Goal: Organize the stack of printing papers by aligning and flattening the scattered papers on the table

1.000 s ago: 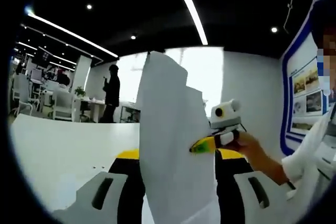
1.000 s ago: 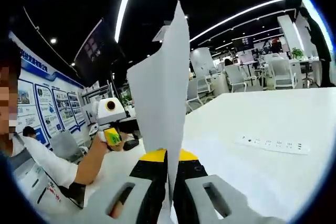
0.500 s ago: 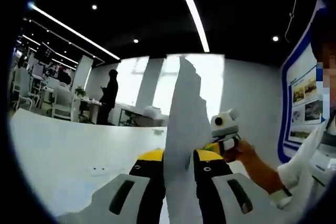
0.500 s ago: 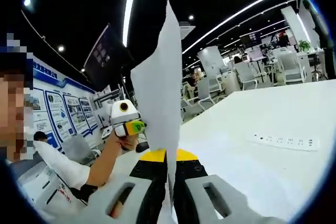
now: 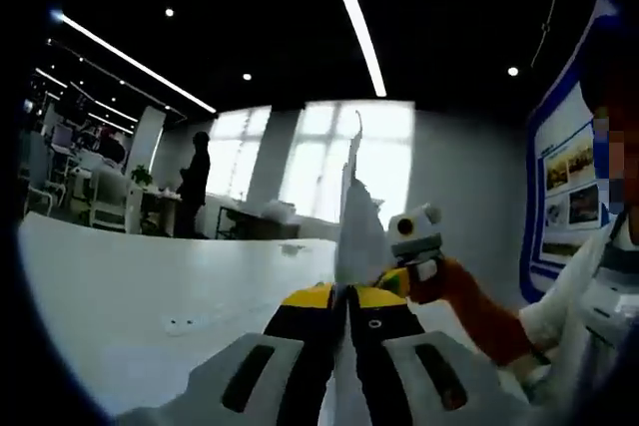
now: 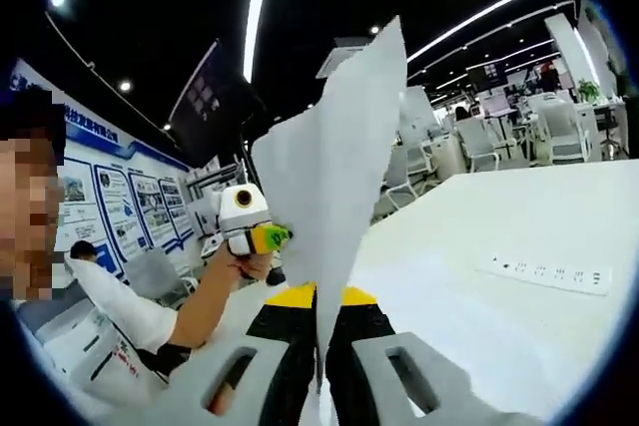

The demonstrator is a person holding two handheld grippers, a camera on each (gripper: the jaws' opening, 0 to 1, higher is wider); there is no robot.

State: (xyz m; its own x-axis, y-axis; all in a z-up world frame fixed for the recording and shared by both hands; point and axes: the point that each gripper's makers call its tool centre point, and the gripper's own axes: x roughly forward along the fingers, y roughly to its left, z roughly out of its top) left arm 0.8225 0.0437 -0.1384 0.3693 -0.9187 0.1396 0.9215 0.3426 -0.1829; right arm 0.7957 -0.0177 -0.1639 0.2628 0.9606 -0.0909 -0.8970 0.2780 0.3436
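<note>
Evidently both claws hold the same thin sheaf of white printing paper point(image 5: 355, 214) upright, lifted clear of the broad white bench point(image 5: 130, 286). Left claw point(image 5: 345, 308): jaws pressed nearly together, sheets pinched edge-on between them and rising straight ahead of the tips. Right claw point(image 6: 318, 308): likewise clamped tight on the paper point(image 6: 339, 167), which fans out broad above its tips with ragged, stepped upper edges, so the sheets are not yet aligned. In the left gripper view, the right claw point(image 5: 399, 279) sits just right of the sheaf, held in a person's hand. Likely reason for the vertical hold: tapping the lower edges square on the bench. A white power strip point(image 6: 552, 273) lies flat well right of the right claw.
</note>
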